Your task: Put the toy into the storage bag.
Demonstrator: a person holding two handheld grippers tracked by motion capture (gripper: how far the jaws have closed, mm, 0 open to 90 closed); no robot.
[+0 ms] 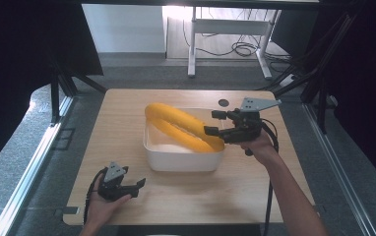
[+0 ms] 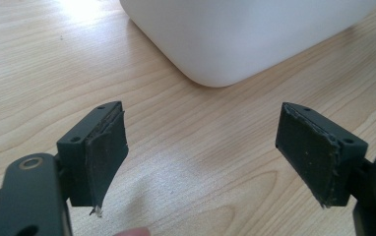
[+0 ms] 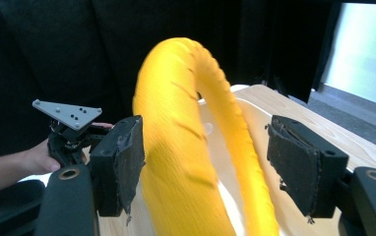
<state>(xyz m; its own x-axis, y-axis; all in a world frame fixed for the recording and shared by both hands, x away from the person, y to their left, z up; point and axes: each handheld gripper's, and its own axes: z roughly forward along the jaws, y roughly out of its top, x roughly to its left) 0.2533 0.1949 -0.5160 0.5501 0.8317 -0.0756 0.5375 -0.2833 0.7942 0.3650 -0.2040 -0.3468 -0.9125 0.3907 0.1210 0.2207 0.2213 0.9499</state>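
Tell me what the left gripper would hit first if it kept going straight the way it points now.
Most likely the white tub. The left gripper is open, with bare wooden table between its jaws, and the tub's rounded corner lies just ahead; how far is hard to judge.

My left tongs (image 1: 138, 185) and right tongs (image 1: 214, 123) are black throughout, each topped by a grey three-cornered plate with small dark holes. Black cables trail from both. Each jaw carries a flat dark rubber pad (image 2: 106, 156), frayed at the edges, with small screw holes and a brass-ringed pivot behind it. My forearms are bare, no sleeves visible.
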